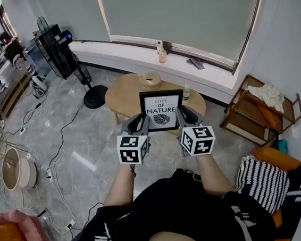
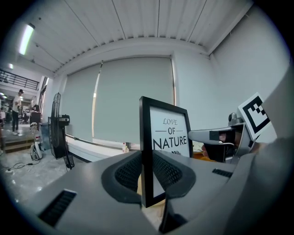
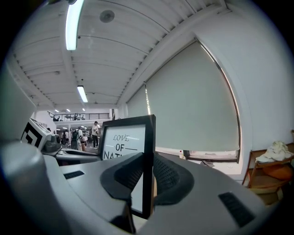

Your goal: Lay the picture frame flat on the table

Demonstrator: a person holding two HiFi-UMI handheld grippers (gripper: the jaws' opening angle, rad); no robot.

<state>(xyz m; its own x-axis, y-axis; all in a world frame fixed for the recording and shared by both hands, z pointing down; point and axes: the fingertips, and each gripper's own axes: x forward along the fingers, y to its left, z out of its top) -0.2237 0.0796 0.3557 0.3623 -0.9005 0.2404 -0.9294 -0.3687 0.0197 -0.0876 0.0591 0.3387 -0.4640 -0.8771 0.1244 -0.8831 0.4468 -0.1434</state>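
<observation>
Head view: picture frame (image 1: 162, 112) sits centre of the frame, print facing up at me, standing upright rather than flat. My left gripper (image 1: 142, 124) pinches its left edge and my right gripper (image 1: 184, 118) pinches its right edge. It overlaps the near edge of the round tabletop (image 1: 124, 96). I can't tell whether its bottom edge touches the wood. A round wooden pot (image 1: 150, 80) is further back on the tabletop, and a small bottle (image 1: 186, 92) is to the right.

Left gripper view: jaws are narrow and clamped on the frame's black side rail (image 2: 147, 156), ribbed pads on both faces. The frame runs straight up the middle of the picture, so vertical. The right gripper shows at mid right, on the far edge.

Right gripper view: same here, jaws closed onto the other side rail (image 3: 148, 160), frame upright, print facing left. The left gripper is at lower left.

Progress, my read: the grasp is done on both sides and the laying down is not. Left to do: tip the frame over, lower it flat on bare wood clear of the pot and bottle, then let go.
</observation>
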